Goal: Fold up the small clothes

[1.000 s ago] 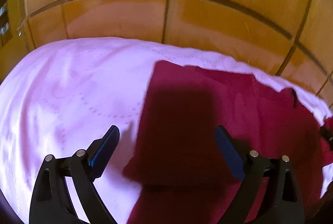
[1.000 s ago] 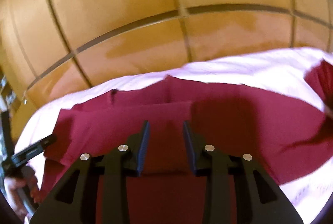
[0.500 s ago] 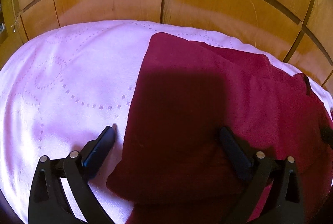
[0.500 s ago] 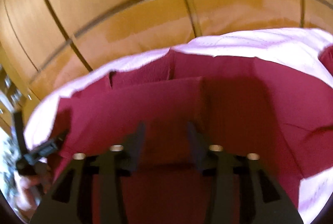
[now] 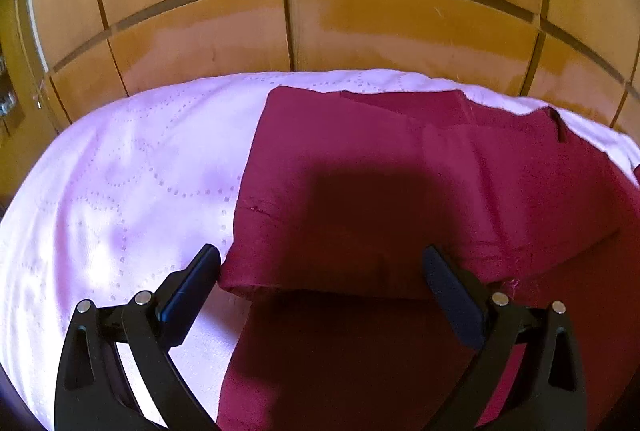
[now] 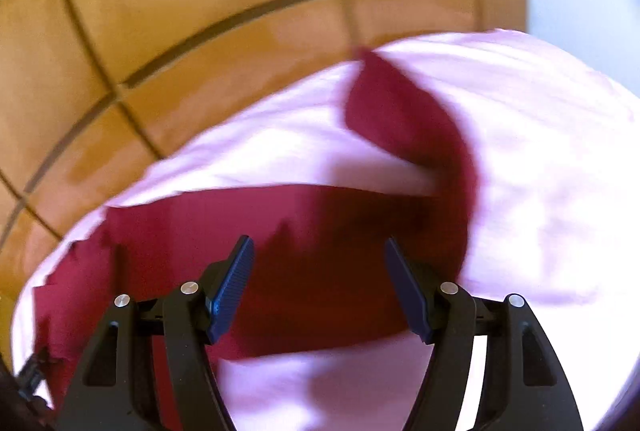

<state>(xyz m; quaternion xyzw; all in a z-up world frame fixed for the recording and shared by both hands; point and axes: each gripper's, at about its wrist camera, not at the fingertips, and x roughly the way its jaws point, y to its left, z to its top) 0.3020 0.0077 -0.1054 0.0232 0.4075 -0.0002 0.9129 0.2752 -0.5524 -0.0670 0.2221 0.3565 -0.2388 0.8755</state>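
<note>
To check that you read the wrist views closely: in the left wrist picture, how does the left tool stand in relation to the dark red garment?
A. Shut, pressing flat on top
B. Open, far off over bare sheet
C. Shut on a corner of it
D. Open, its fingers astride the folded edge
D: the left tool is open, one finger either side of the folded edge of the dark red garment lying on the pink sheet.

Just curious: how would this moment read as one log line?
task: fold clothes | left hand-held gripper: open over garment | right hand-held gripper: open | garment on sheet
</note>
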